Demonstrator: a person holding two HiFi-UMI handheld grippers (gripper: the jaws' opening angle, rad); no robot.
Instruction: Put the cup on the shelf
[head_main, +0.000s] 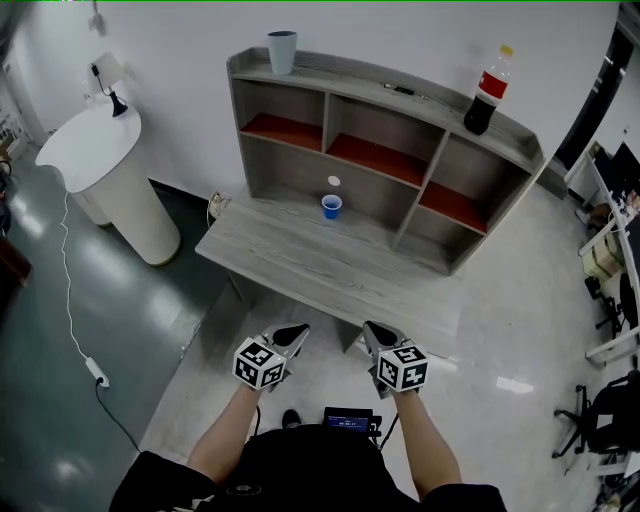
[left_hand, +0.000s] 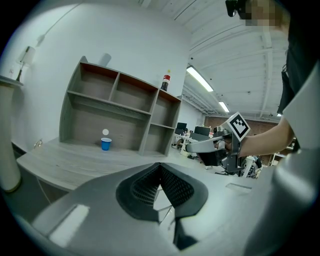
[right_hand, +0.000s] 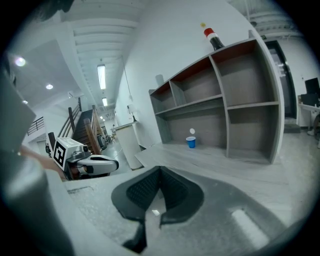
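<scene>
A small blue cup (head_main: 331, 206) stands upright on the grey desk (head_main: 300, 262), just in front of the lower middle bay of the grey shelf unit (head_main: 388, 148). The same blue cup (left_hand: 105, 144) appears far ahead in the left gripper view, and the blue cup (right_hand: 191, 142) shows far ahead in the right gripper view too. My left gripper (head_main: 291, 335) and right gripper (head_main: 378, 335) hover side by side short of the desk's near edge, well away from the cup. Both have their jaws together with nothing between them.
A grey-blue tumbler (head_main: 281, 52) and a cola bottle (head_main: 487, 92) stand on top of the shelf unit. A white round pedestal table (head_main: 105, 180) is to the left, with a cable on the floor. Office chairs (head_main: 604, 415) stand at the right.
</scene>
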